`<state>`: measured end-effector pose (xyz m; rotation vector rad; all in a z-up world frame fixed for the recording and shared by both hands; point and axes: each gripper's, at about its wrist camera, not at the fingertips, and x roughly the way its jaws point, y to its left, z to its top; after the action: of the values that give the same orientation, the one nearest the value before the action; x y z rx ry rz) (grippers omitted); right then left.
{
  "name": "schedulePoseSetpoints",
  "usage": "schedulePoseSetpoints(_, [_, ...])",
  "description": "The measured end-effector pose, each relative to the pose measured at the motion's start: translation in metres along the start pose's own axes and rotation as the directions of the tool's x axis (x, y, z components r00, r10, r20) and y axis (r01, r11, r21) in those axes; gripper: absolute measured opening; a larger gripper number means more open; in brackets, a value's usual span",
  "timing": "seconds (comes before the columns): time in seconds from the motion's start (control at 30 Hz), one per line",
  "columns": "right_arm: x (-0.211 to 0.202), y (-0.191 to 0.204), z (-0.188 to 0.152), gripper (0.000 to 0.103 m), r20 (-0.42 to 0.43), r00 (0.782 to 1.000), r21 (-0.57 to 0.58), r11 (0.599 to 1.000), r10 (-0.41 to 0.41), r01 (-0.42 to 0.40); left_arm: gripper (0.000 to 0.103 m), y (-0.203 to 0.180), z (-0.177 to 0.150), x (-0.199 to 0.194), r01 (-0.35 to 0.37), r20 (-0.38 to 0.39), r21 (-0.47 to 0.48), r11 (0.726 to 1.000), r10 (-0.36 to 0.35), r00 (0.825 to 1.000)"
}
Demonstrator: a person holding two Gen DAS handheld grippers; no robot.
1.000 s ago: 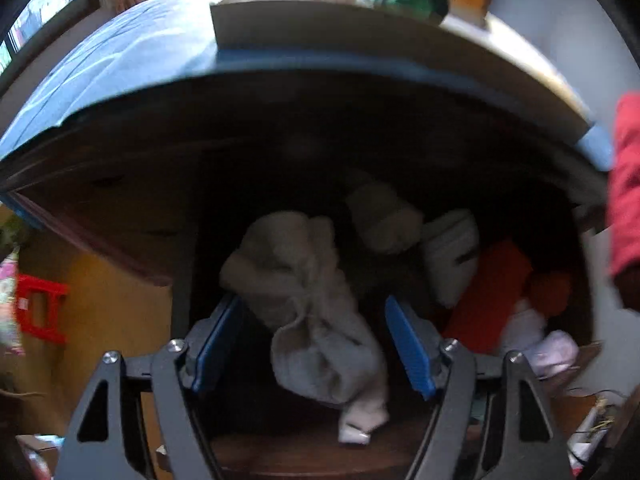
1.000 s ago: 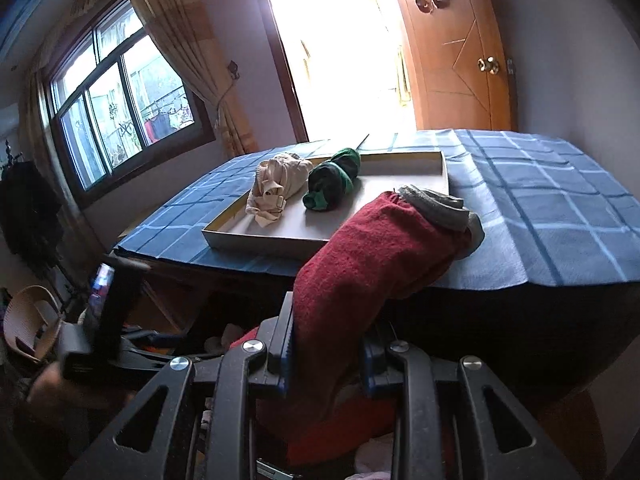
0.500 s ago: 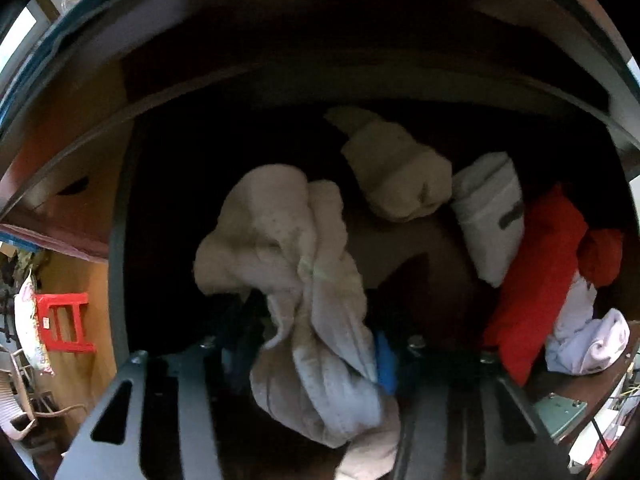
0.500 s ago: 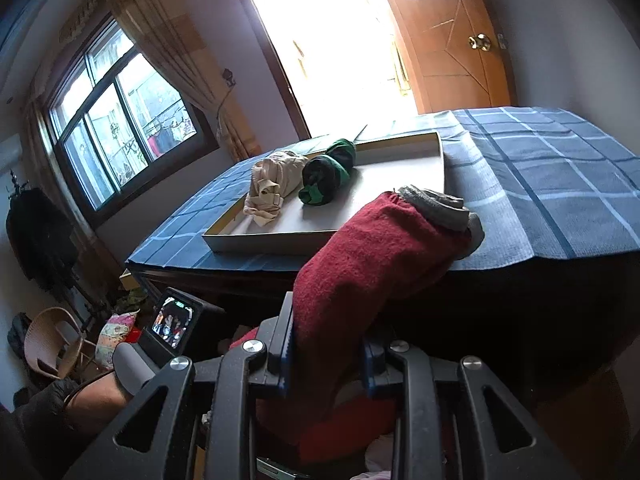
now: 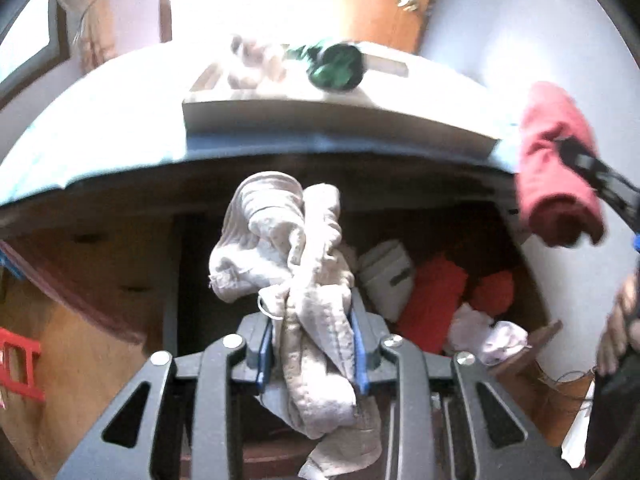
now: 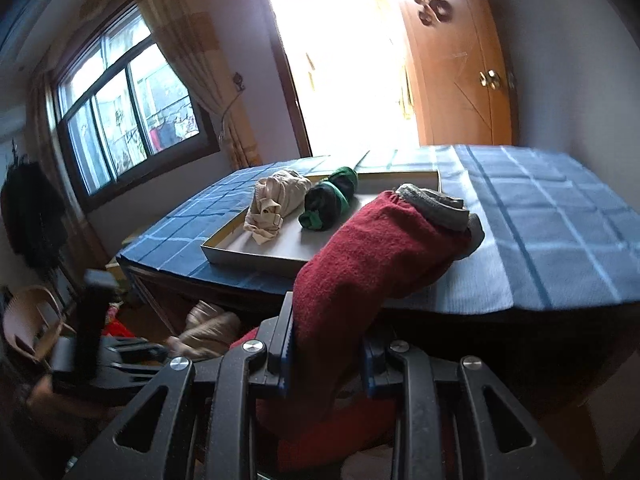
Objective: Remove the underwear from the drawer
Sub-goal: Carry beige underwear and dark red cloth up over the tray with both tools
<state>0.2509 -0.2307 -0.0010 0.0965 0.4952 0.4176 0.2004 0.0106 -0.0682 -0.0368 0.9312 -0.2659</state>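
Blue checked cloth (image 6: 552, 216) covers the table above the open wooden drawer (image 5: 532, 332). My left gripper (image 5: 312, 354) has just been closing and now pinches the crumpled beige underwear (image 5: 288, 248), raised over the drawer. My right gripper (image 6: 326, 356) clamps rolled dark-red underwear (image 6: 372, 248) by the table edge.

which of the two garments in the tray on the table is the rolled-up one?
The dark one with green bands, rolled into a tube on the right. The beige one beside it is loosely bunched. Both lie in the shallow tray.
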Motion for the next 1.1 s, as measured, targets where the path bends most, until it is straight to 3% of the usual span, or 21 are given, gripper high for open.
schedulePoseSetpoints(0.07, [-0.002, 0.001, 0.004, 0.029, 0.005, 1.000, -0.017, 1.000, -0.007, 0.007, 0.030, 0.001, -0.001, -0.019, 0.032, 0.031, 0.026, 0.999, -0.033, 0.999])
schedulePoseSetpoints(0.27, [-0.010, 0.006, 0.027, 0.029, 0.042, 0.998, -0.108, 0.993, -0.039, 0.043, 0.030, -0.017, 0.039, -0.055, 0.087, 0.153, 0.091, 0.992, -0.100, 0.983])
schedulePoseSetpoints(0.47, [0.002, 0.000, 0.059, 0.029, 0.042, 0.998, -0.165, 0.985, -0.052, 0.058, 0.030, -0.031, 0.097, -0.070, 0.061, 0.277, 0.117, 0.991, -0.091, 0.956])
schedulePoseSetpoints(0.87, [0.080, -0.032, 0.114, 0.029, -0.064, 0.993, -0.292, 0.953, -0.103, 0.080, 0.030, -0.052, 0.196, 0.013, 0.077, 0.318, 0.121, 0.990, -0.112, 0.941])
schedulePoseSetpoints(1.1, [0.143, -0.056, 0.122, 0.029, -0.181, 0.972, -0.362, 0.929, -0.148, 0.074, 0.030, -0.056, 0.233, 0.074, 0.074, 0.254, 0.078, 0.994, -0.092, 0.963])
